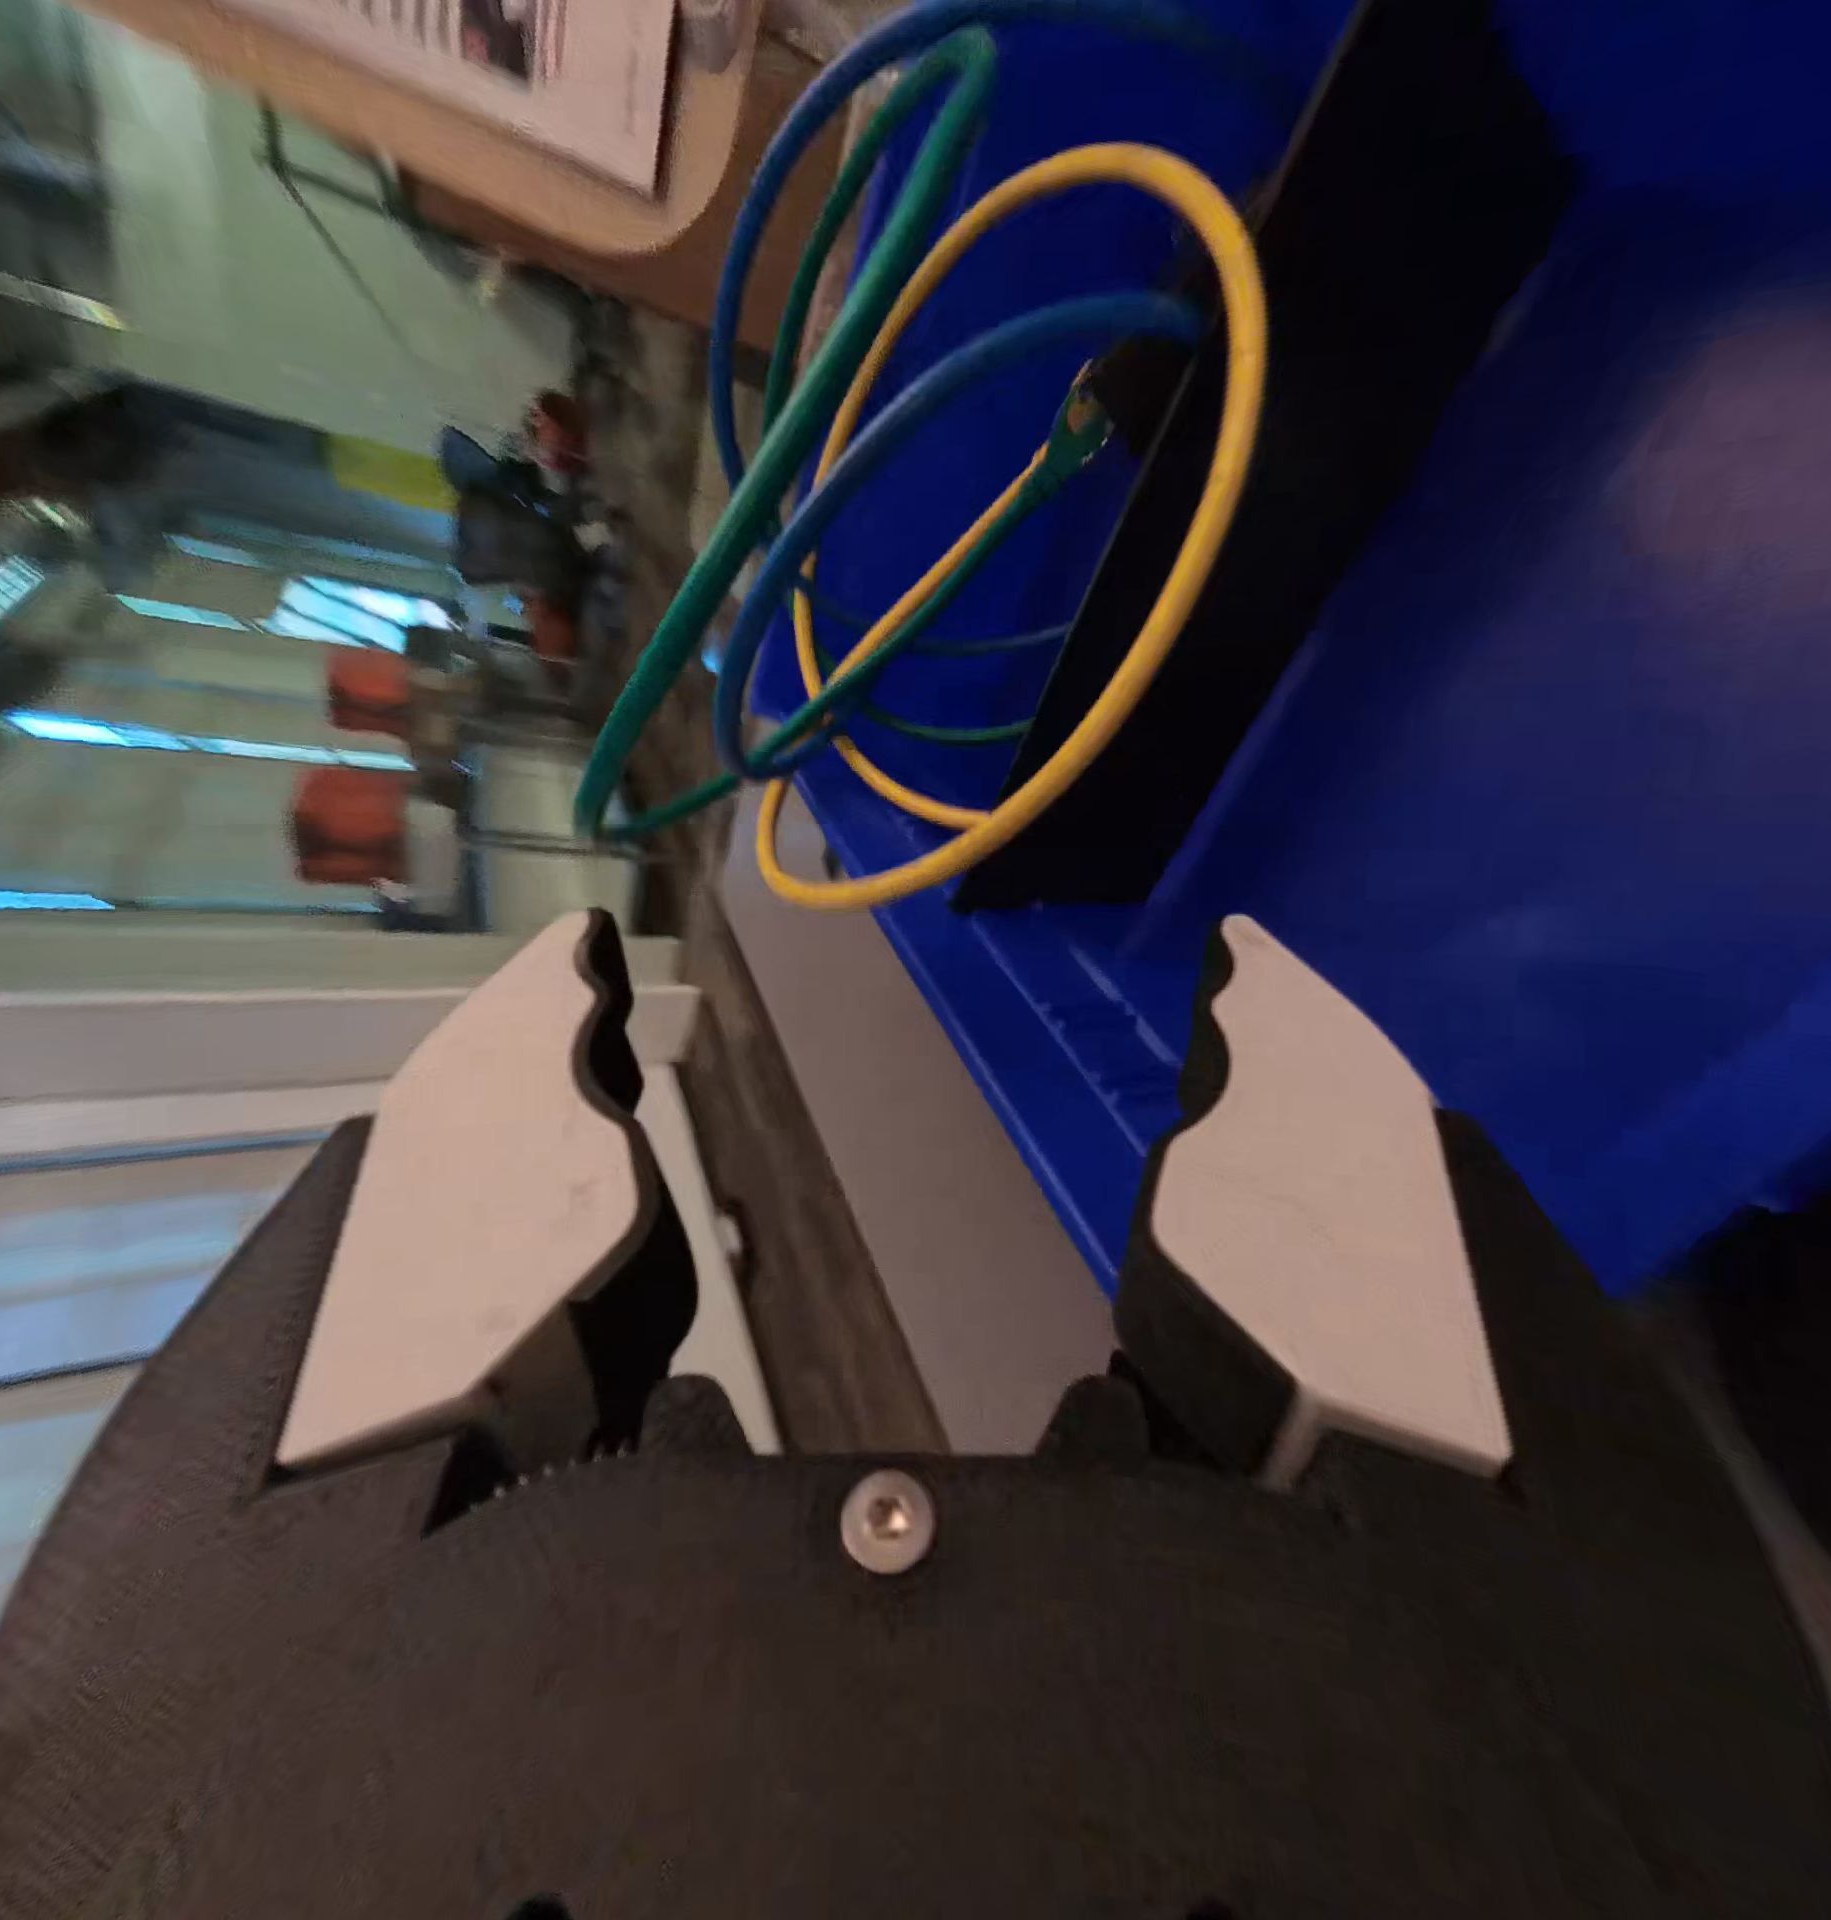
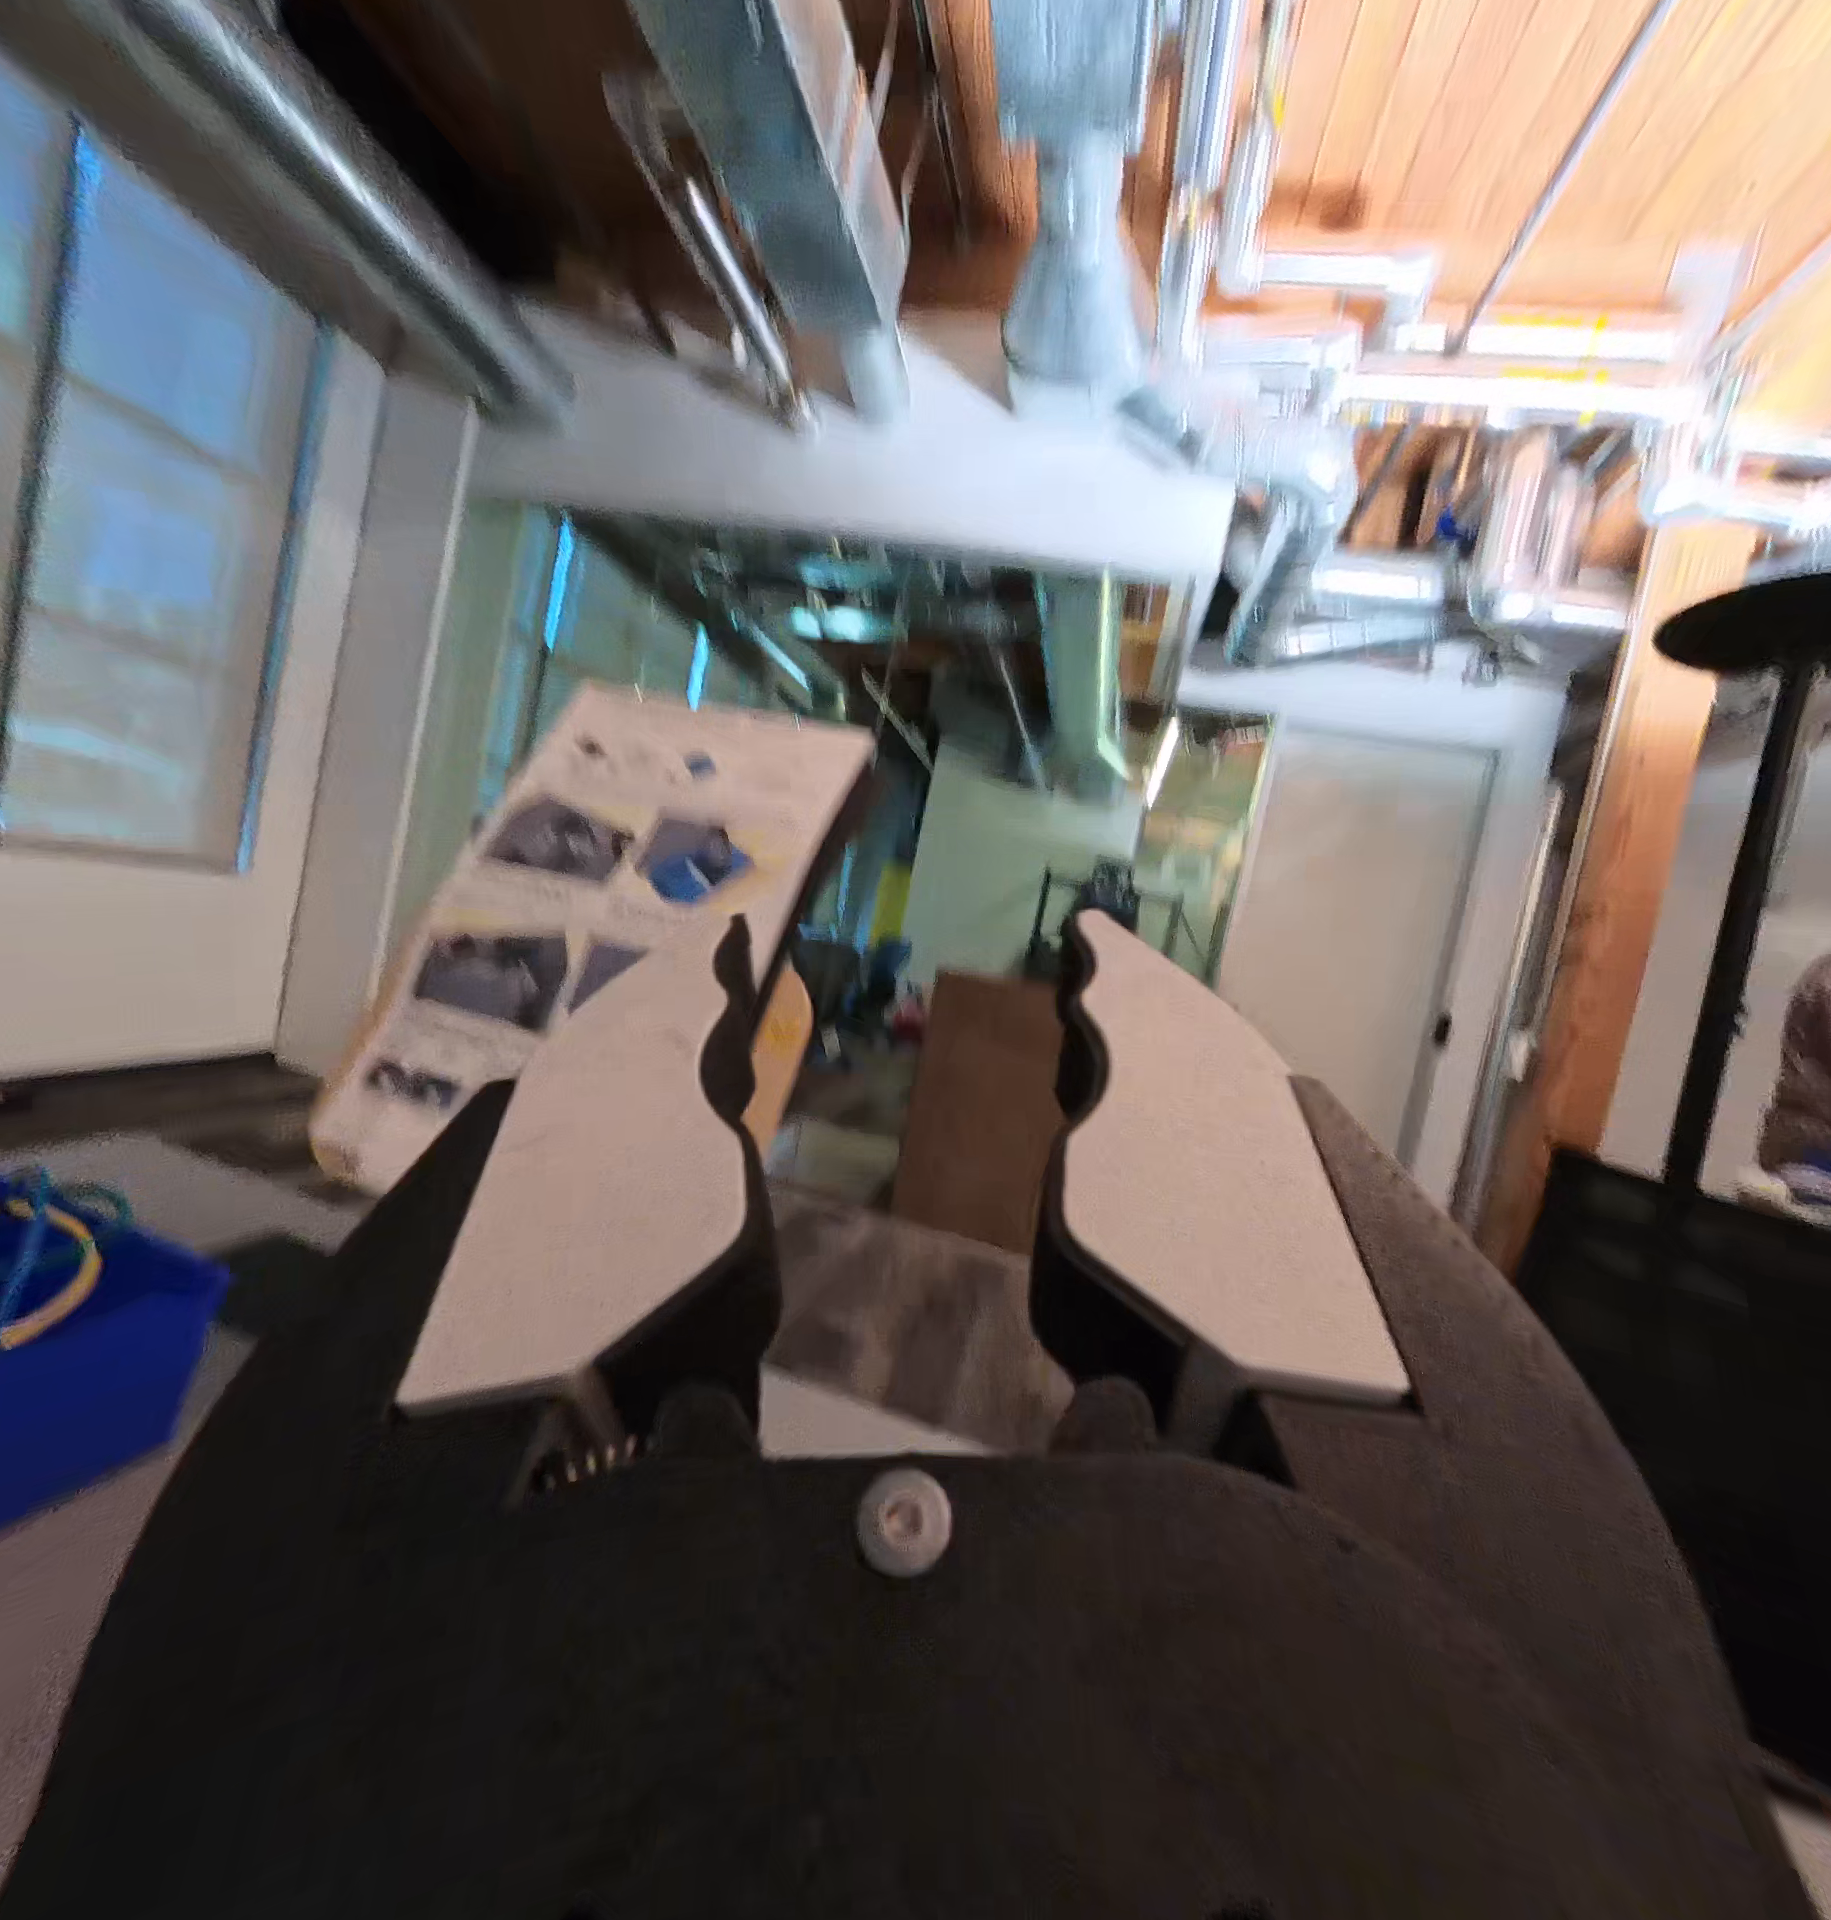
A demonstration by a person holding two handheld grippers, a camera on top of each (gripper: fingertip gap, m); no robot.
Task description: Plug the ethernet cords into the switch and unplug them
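The left wrist view is rolled sideways. A black switch point(image 1: 1337, 447) stands in a blue bin point(image 1: 1513, 727). Yellow point(image 1: 1238, 436), blue point(image 1: 786, 582) and green point(image 1: 745, 540) ethernet cords loop out from its face; a green-booted plug point(image 1: 1082, 421) sits at a port. My left gripper point(image 1: 916, 935) is open and empty, short of the bin's rim. My right gripper point(image 2: 906, 935) is open and empty, raised and pointing into the room, away from the bin point(image 2: 69, 1340), which shows at the far left with cord loops point(image 2: 28, 1257) in it.
The bin stands on a white table point(image 1: 921, 1195) near its edge. A leaning poster board point(image 2: 599, 914), a person point(image 2: 1825, 1060) at the far right, a black stand point(image 2: 1763, 831) and a black panel point(image 2: 1669, 1299) are in the room. The grippers' ends are close to 60 cm from one another.
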